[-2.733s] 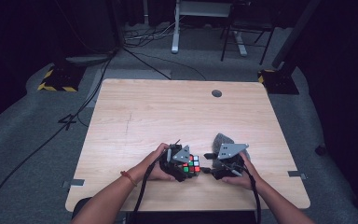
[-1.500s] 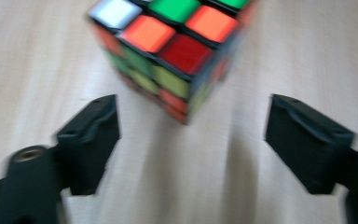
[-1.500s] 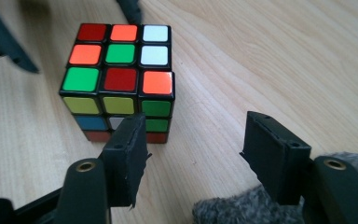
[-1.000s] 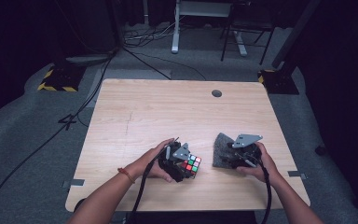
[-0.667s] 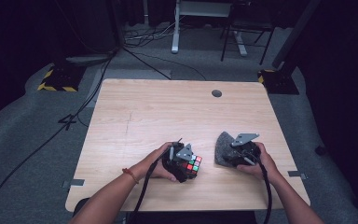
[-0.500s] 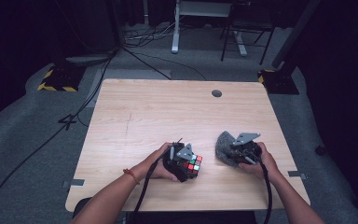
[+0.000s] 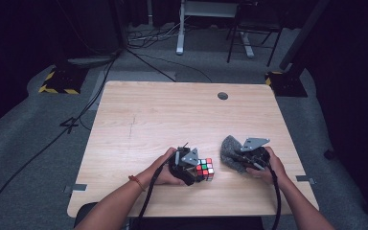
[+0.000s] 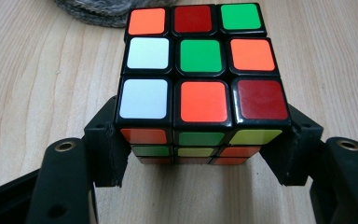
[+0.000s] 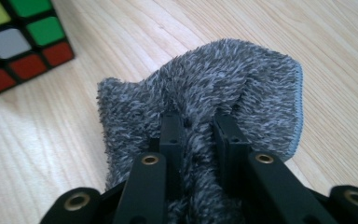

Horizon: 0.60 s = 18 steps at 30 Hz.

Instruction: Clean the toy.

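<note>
One puzzle cube (image 8: 200, 84), scrambled: top face shows white, green, orange and dark red stickers in the left gripper view, colours the high view renders too small to sort. It sits on the table (image 7: 172, 120) near the front edge, clamped at both sides by the left gripper (image 8: 200, 154). One grey fluffy cloth (image 9: 214, 116), just right of the cube, bunched and pinched between the right gripper (image 9: 199, 135) jaws; stitched hem visible. Grippers: two.

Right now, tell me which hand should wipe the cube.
Right. Its gripper is shut on the cloth, beside the cube. The left gripper clamps the cube on the table, steadying it.
</note>
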Each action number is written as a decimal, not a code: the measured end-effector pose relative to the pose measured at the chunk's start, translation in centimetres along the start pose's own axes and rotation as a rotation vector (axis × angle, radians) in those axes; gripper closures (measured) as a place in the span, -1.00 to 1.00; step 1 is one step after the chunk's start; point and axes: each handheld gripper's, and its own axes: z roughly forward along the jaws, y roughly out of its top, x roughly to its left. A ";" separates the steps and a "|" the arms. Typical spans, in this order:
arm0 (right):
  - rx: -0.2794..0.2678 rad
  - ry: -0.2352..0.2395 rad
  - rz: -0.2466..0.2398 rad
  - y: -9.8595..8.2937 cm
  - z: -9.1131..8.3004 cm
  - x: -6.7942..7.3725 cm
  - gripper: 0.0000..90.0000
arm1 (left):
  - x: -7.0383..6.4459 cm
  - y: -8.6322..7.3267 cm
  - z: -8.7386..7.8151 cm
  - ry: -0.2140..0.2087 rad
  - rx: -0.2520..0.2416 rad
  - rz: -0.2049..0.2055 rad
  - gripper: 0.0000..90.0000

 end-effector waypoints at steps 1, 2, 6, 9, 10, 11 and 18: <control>-0.007 0.005 -0.001 0.1 -0.1 0.1 0.72 | 0.0 0.0 0.1 0.001 -0.001 -0.004 -0.28; -0.017 0.012 0.001 0.1 -0.2 0.1 0.72 | 0.0 0.0 0.3 0.003 0.007 -0.009 -0.31; -0.059 0.041 0.006 0.4 -0.9 0.2 0.73 | 0.1 0.1 0.8 0.015 0.025 -0.010 -0.41; -0.099 0.067 0.006 0.7 -1.6 0.5 0.74 | 0.0 0.3 0.8 0.026 0.007 -0.002 -0.30; -0.113 0.075 0.004 0.9 -1.9 0.6 0.74 | 0.0 0.3 0.8 0.029 0.013 -0.003 -0.28; -0.127 0.088 0.001 1.1 -2.1 0.8 0.74 | 0.0 0.4 0.9 0.031 0.010 0.004 -0.27; -0.212 0.157 -0.026 2.5 -3.3 2.6 0.73 | -0.5 0.9 0.8 0.065 0.029 0.044 -0.25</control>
